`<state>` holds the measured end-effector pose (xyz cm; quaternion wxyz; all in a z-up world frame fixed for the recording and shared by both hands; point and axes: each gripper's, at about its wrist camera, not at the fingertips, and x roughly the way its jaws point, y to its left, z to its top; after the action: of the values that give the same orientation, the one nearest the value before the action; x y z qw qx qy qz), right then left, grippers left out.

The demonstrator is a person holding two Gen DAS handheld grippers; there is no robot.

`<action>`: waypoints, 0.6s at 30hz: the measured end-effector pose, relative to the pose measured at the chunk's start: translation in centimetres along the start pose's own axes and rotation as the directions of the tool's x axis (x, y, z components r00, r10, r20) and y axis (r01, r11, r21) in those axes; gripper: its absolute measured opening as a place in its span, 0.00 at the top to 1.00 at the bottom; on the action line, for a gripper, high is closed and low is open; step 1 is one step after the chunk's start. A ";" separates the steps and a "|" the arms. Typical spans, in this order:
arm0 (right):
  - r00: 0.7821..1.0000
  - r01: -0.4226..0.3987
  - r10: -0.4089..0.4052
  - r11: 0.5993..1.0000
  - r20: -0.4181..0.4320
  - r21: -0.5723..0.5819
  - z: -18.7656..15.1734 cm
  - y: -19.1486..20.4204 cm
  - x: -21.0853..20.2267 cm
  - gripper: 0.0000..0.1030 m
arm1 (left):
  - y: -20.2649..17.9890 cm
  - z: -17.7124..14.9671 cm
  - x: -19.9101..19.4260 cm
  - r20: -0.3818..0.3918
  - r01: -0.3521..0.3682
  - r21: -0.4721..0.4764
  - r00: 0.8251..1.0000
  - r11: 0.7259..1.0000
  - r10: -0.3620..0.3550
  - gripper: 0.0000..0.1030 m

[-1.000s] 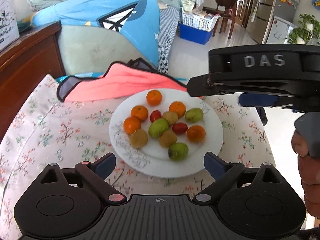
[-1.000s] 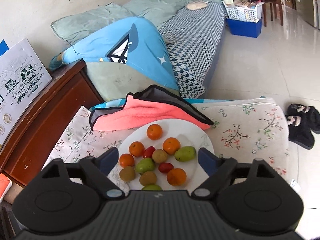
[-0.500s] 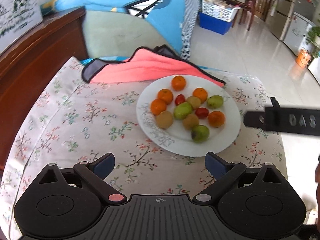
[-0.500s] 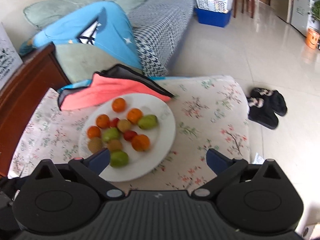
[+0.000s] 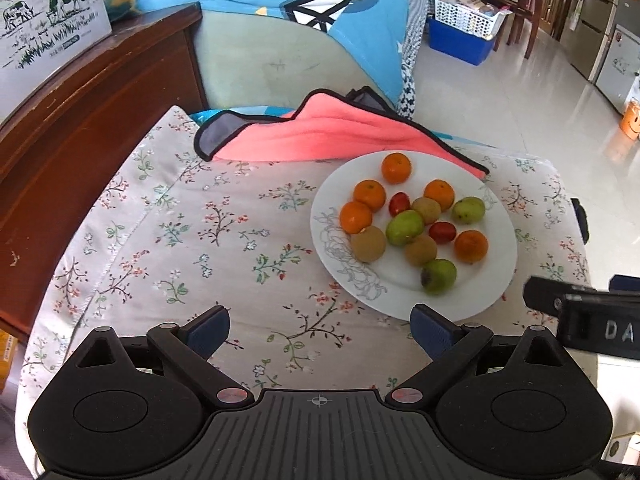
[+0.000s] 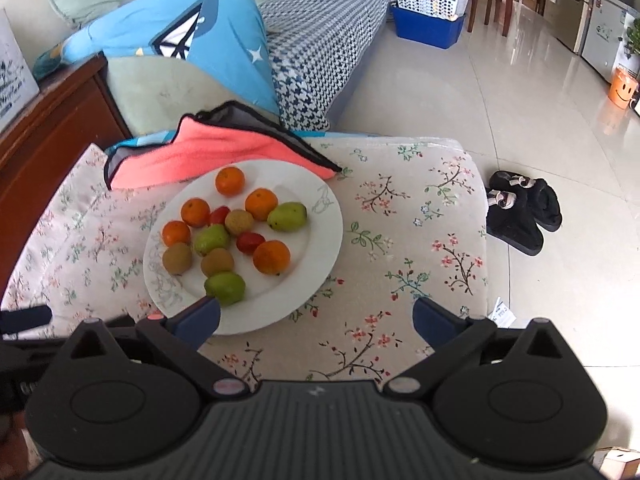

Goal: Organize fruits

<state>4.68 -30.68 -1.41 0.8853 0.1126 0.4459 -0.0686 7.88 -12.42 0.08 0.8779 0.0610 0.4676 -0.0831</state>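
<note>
Both pairs of jaws are held wide apart with nothing between them: the left gripper (image 5: pixel 320 330) is poised over bare cloth, and the right gripper (image 6: pixel 316 316) is poised at the near rim of the plate.

A flowered cloth (image 5: pixel 192 240) is spread over the low table, and a pink blanket (image 5: pixel 320 136) is bunched at its far edge, just touching the plate. The white plate (image 6: pixel 316 216) is set toward the right-hand side of the cloth as the left camera shows it. On it the fruits are mixed together: five oranges, of which one (image 6: pixel 230 181) is set apart at the far side; three green fruits, the nearest (image 6: pixel 225 288) being just ahead of the right gripper's left finger (image 6: pixel 198 318); three brown ones (image 6: pixel 177 258); and two small red ones (image 6: pixel 250 242), possibly tomatoes, though this is hard to tell.

No fruit appears to have been sorted yet, so the first pick is judged to be in hand. A lowering of the right gripper around the nearest green fruit is called for next, without its neighbours being nudged.
</note>
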 end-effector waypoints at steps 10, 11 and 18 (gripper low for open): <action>1.000 0.020 -0.021 0.997 -0.020 -0.072 -0.7 0.7 0.7 0.01 | 0.3 0.4 0.8 -0.013 -0.032 -0.017 0.999 0.999 0.032 0.05; 0.999 0.021 -0.023 0.997 -0.022 -0.080 -0.7 0.8 0.7 0.01 | 0.3 0.4 0.8 -0.013 -0.032 -0.018 0.999 0.999 0.032 0.05; 0.999 0.030 -0.032 0.994 -0.022 -0.105 -0.9 1.3 1.0 0.01 | 0.2 0.6 1.4 -0.031 -0.039 -0.032 0.999 0.999 0.038 0.05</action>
<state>4.88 -29.24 -2.55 0.8834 0.0599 0.4612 -0.0574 9.20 -12.50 -0.72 0.8731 0.0570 0.4807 -0.0577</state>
